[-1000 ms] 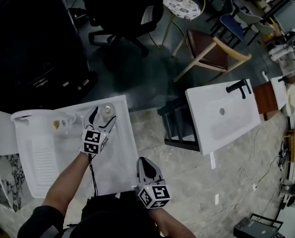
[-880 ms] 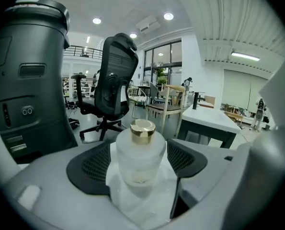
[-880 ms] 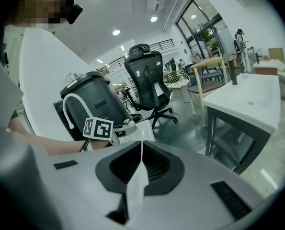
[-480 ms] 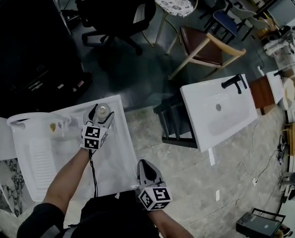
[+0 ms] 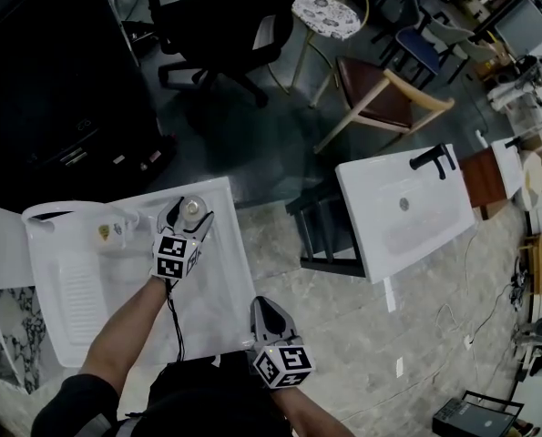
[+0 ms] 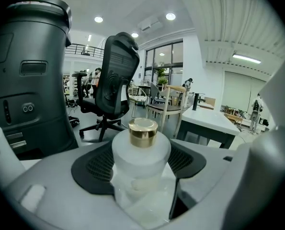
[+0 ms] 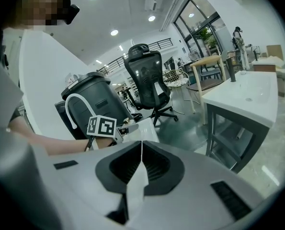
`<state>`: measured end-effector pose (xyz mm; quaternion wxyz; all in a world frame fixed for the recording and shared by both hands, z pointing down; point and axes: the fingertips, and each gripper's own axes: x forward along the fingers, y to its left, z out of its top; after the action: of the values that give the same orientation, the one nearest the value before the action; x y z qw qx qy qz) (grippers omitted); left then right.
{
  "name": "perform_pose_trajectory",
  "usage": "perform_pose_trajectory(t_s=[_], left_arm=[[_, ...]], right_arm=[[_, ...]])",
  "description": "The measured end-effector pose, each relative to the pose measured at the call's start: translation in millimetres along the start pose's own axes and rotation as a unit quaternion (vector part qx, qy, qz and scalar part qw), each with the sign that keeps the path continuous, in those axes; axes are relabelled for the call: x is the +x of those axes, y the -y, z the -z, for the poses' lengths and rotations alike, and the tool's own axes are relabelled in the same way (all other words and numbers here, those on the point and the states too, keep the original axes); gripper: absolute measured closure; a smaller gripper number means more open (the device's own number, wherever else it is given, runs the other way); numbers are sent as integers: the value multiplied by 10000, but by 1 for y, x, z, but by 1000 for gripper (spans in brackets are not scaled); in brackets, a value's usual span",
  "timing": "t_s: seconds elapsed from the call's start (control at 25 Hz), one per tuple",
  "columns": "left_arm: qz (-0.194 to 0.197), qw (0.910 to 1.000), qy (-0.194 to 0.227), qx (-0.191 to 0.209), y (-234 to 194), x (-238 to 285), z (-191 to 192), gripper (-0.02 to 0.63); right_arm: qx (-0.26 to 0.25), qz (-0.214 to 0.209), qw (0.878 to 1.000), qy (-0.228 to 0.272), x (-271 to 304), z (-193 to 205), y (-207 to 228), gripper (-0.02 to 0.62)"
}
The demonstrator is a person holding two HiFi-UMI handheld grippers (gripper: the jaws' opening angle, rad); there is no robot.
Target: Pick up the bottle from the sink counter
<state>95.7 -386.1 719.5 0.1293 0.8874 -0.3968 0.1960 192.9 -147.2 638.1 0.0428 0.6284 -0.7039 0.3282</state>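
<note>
Head view: left gripper (image 5: 187, 215) sat at bench (image 5: 220, 271) far corner, round bottle (image 5: 193, 207); right gripper (image 5: 263, 306) hung nr front edge. Left gripper view: jaws clamped on frosted, gold-capped bottle. Right gripper view: jaws were together, nothing btwn.

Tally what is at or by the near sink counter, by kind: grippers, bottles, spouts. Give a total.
Grippers: 2, the left gripper shut on the bottle, the right gripper shut and empty.
Bottles: 1, frosted with a gold cap.
Spouts: 1, the white curved spout.
Total: 4.
</note>
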Motion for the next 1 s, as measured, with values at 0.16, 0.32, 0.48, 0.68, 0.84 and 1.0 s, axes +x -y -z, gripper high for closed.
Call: perform_pose_trajectory(t_s=[0.16,0.32,0.48,0.68,0.84,1.0], left_arm=[[52,9999,104,-43,5,-16,-7,268],[88,9997,219,-44,10,-35,-18,268],[101,9994,321,7,15,-59,-26,268],[97,9987,496,-3,23,-95,-37,269],[127,9983,576,16,32,-128,-45,268],[200,9982,546,-112,39,-162,-46,269]], right_arm=[[-55,-111,9999,-5,1,0,-9,586],[-116,-214,9997,10,0,-2,-20,585],[-178,-301,9994,23,-4,0,-29,584],[-257,-437,9987,47,-9,3,-40,586],[-323,-529,9980,83,-14,2,-50,586],[-407,-661,9969,121,-17,0,-65,586]])
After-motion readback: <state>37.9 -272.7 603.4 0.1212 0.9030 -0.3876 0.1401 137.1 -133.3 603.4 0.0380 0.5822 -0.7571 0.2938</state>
